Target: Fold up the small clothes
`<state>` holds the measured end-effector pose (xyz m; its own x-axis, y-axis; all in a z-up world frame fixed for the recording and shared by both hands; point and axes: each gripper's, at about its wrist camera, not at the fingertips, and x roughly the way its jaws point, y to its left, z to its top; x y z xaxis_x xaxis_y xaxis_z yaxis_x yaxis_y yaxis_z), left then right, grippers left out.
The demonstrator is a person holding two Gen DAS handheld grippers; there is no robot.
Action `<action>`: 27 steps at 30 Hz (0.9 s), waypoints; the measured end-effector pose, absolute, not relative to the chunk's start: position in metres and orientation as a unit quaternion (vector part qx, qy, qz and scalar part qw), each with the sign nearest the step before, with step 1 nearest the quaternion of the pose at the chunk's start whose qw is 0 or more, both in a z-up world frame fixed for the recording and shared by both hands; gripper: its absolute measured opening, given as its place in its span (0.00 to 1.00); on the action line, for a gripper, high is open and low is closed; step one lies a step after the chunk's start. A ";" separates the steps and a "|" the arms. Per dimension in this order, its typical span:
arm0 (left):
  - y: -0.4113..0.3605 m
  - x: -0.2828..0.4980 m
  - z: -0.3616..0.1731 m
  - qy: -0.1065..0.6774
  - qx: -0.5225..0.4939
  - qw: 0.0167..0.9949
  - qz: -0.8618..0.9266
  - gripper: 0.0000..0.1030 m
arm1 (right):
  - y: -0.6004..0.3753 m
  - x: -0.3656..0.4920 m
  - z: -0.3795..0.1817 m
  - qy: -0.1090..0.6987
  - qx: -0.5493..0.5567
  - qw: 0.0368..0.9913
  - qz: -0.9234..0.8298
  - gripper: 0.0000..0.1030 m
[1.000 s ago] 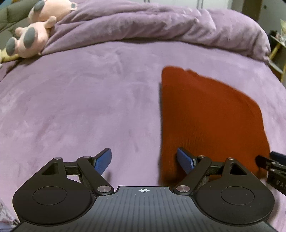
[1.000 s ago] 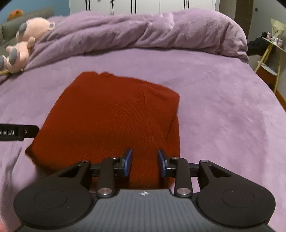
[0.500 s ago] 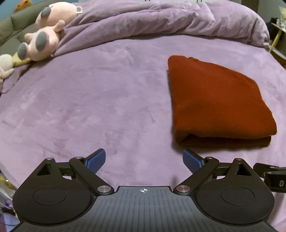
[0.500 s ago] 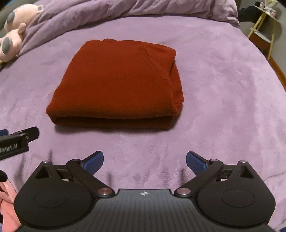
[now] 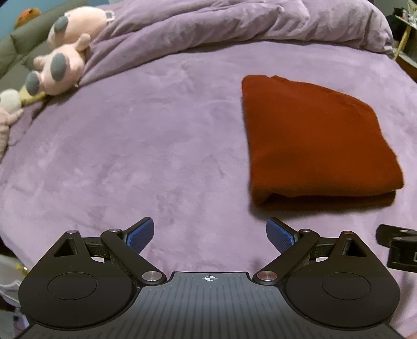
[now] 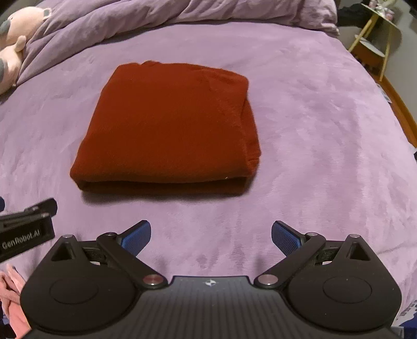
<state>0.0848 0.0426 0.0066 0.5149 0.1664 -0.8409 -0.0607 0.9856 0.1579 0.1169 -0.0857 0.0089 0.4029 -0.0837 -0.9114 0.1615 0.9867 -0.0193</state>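
Observation:
A rust-red garment (image 5: 315,140) (image 6: 169,125) lies folded into a flat rectangle on the purple bedspread (image 5: 130,146) (image 6: 325,130). My left gripper (image 5: 209,234) stands open over bare bedspread, in front of the garment's near left corner, with nothing between its blue pads. My right gripper (image 6: 211,234) is open too, just short of the garment's near folded edge, and holds nothing. Each gripper's black body shows at the edge of the other's view: the right one (image 5: 398,247) and the left one (image 6: 26,229).
A bunched purple duvet (image 5: 234,23) runs along the far side of the bed. Pink plush toys (image 5: 65,60) lie at the far left. A small yellow-legged side table (image 6: 375,34) stands past the bed's right edge. Pink cloth (image 6: 13,300) shows at the lower left.
Both grippers opened wide, let go of the red garment and drew back and up from it. The garment now lies folded on the bed, clear of the fingers.

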 end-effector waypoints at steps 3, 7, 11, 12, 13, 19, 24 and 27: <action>0.043 0.085 0.009 0.495 0.036 0.866 0.059 0.94 | -0.088 0.116 0.009 0.542 0.043 0.836 -0.074 0.96; 0.037 0.082 0.010 0.494 0.049 0.866 0.060 0.94 | -0.089 0.115 0.010 0.541 0.048 0.836 -0.077 0.96; 0.035 0.082 0.009 0.497 0.043 0.865 0.057 0.94 | -0.091 0.116 0.011 0.539 0.055 0.837 -0.078 0.96; 0.035 0.083 0.010 0.497 0.040 0.865 0.057 0.94 | -0.092 0.116 0.012 0.539 0.057 0.837 -0.076 0.96; 0.035 0.083 0.010 0.498 0.039 0.865 0.058 0.94 | -0.092 0.116 0.013 0.539 0.058 0.837 -0.075 0.96; 0.035 0.084 0.011 0.500 0.037 0.863 0.054 0.94 | -0.090 0.115 0.014 0.536 0.054 0.839 -0.074 0.96; 0.034 0.085 0.010 0.502 0.035 0.862 0.057 0.94 | -0.092 0.115 0.014 0.538 0.068 0.837 -0.071 0.96; 0.034 0.085 0.009 0.505 0.031 0.861 0.054 0.94 | -0.091 0.115 0.014 0.537 0.066 0.838 -0.074 0.96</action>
<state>0.0854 0.0337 0.0090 0.4836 0.1252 -0.8663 -0.0616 0.9921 0.1091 0.1155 -0.0911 0.0144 0.4130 -0.0525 -0.9092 0.1951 0.9803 0.0321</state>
